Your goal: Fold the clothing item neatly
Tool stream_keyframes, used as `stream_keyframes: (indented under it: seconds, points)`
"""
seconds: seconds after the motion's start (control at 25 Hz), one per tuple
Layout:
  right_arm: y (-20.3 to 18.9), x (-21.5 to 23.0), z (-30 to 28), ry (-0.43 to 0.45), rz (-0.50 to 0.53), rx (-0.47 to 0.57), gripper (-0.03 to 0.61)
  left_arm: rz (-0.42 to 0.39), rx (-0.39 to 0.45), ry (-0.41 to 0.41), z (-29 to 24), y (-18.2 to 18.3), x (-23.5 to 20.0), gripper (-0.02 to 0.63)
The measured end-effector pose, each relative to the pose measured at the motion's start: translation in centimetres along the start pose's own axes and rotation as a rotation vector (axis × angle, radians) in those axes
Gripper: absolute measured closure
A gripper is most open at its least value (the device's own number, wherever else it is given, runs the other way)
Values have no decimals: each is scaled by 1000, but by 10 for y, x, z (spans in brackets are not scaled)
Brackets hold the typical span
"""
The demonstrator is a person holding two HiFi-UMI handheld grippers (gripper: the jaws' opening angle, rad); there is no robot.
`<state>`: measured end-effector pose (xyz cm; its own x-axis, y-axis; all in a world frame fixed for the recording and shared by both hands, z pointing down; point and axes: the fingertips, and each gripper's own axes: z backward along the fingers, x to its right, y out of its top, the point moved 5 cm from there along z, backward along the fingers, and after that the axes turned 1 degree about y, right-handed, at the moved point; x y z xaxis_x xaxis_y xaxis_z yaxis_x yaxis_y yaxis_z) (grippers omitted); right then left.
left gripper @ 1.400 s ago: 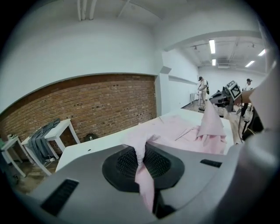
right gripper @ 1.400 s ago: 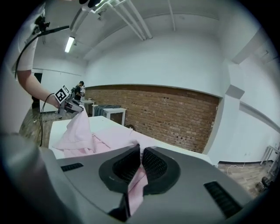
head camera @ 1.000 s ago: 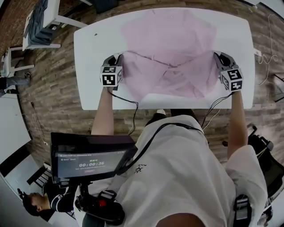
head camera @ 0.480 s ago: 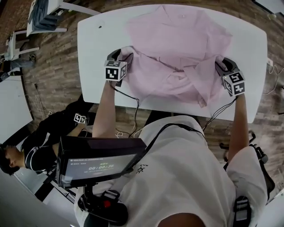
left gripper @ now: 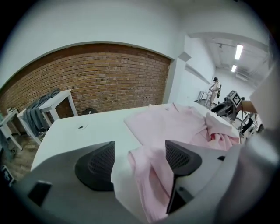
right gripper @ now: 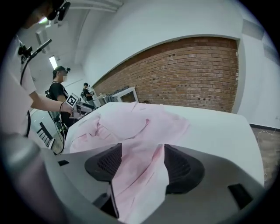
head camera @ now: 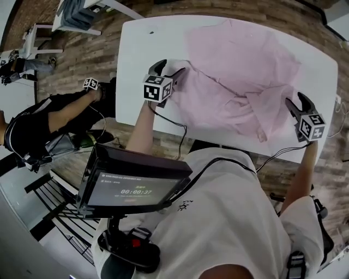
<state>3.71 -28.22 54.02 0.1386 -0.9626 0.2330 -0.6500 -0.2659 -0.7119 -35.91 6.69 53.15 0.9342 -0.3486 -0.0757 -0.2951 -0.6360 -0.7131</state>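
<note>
A pink shirt lies on the white table, its near part folded up over the body with a rumpled flap at the near right. My left gripper is at the shirt's left edge. Its jaws stand wide open, with a loose pink fold lying between them beside the right-hand pad. My right gripper is at the shirt's right edge. Its jaws have just been opening and are now open, with a strip of pink cloth lying slack in the gap.
A person in dark clothes crouches left of the table, holding a marker cube. A small white table with grey clothes stands at the far left. A screen hangs in front of my chest. The table's near edge is just behind both grippers.
Both grippers were shut on the shirt's side edges and have let go. The right one has drawn back from the cloth. The head view has swung, bringing the crouching person into sight.
</note>
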Motion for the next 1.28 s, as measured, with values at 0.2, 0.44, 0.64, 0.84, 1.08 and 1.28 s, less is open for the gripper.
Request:
stream_keyframes:
  seconds: [0.2, 0.44, 0.64, 0.84, 1.08, 1.28]
  points:
    - [17, -13, 15, 15, 12, 94, 326, -73, 79, -83, -1, 42, 18, 374]
    - [54, -29, -11, 60, 75, 163, 572, -125, 95, -121, -26, 77, 31, 611]
    - [84, -32, -37, 115, 131, 176, 572, -173, 72, -215, -68, 103, 50, 612]
    - [115, -15, -79, 123, 191, 170, 572, -243, 20, -260, -119, 128, 54, 612]
    - [145, 16, -120, 111, 209, 171, 572, -266, -36, -269, -172, 151, 45, 611]
    - [152, 40, -138, 112, 207, 150, 532, -312, -82, -282, -205, 161, 54, 594]
